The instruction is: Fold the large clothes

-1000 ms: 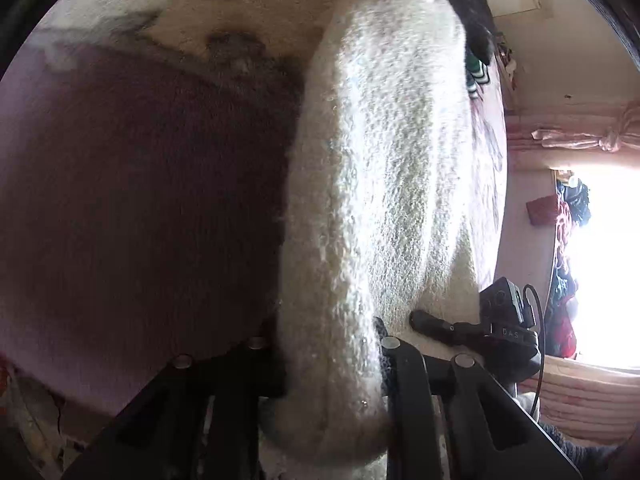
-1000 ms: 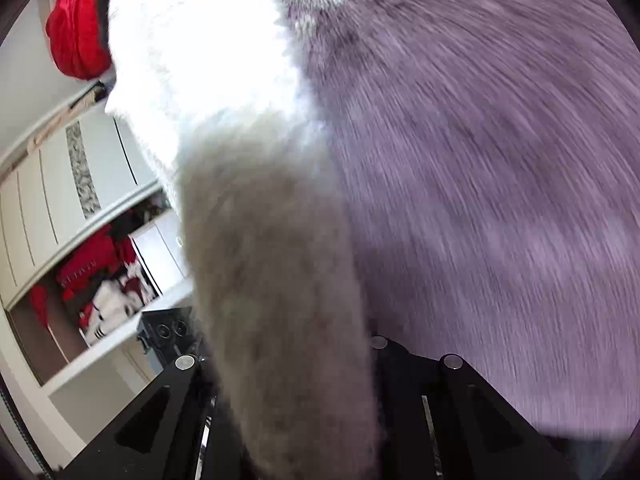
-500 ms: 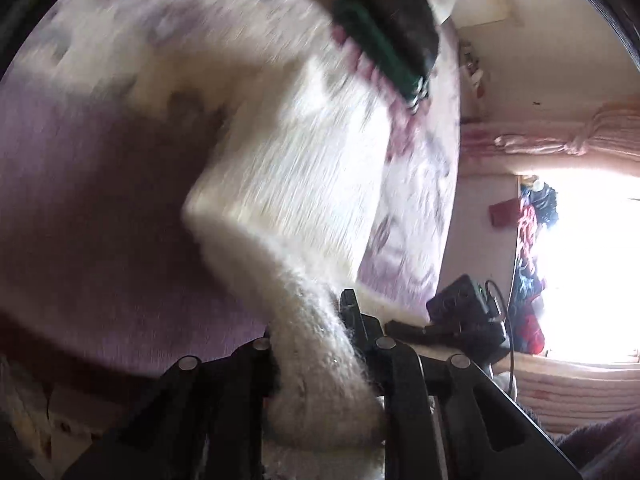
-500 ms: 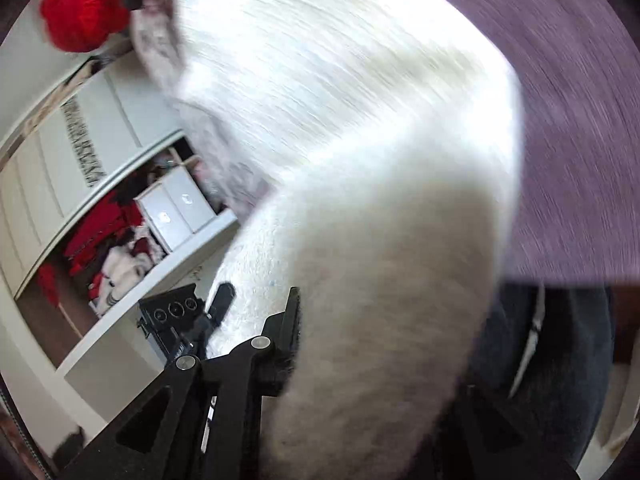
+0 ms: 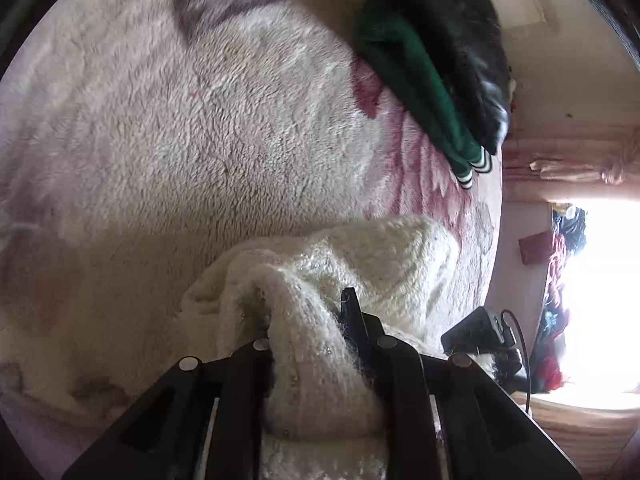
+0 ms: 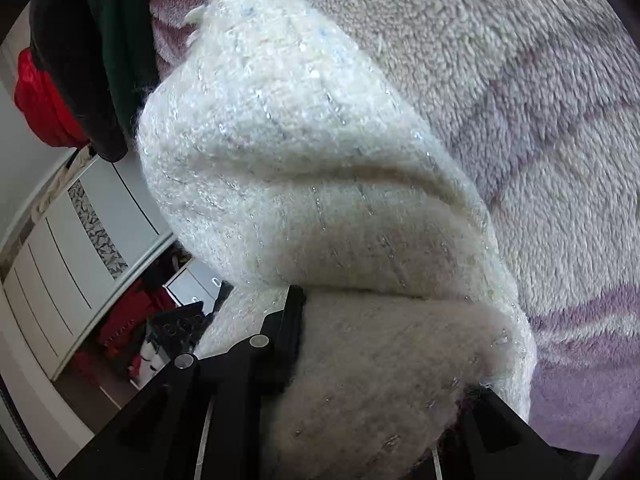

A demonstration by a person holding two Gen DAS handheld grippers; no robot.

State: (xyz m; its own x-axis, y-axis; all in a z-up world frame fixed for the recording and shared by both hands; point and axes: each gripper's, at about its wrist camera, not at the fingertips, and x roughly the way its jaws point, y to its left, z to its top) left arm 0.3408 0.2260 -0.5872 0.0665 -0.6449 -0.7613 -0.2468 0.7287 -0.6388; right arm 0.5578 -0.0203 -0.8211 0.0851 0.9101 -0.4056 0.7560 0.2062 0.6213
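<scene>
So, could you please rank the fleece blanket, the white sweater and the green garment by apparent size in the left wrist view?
1. fleece blanket, fills most of the view
2. white sweater, though nearness to the camera inflates it
3. green garment, partly under a black garment

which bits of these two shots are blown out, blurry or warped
Left wrist view: the window is blown out to pure white, the blanket smears toward the upper left, and the fisheye bends the scene into a circle. Right wrist view: evenly lit, the white sweater is sharp with glinting threads, its underside near the right gripper sits in shadow, and the wardrobe lines curve.
</scene>
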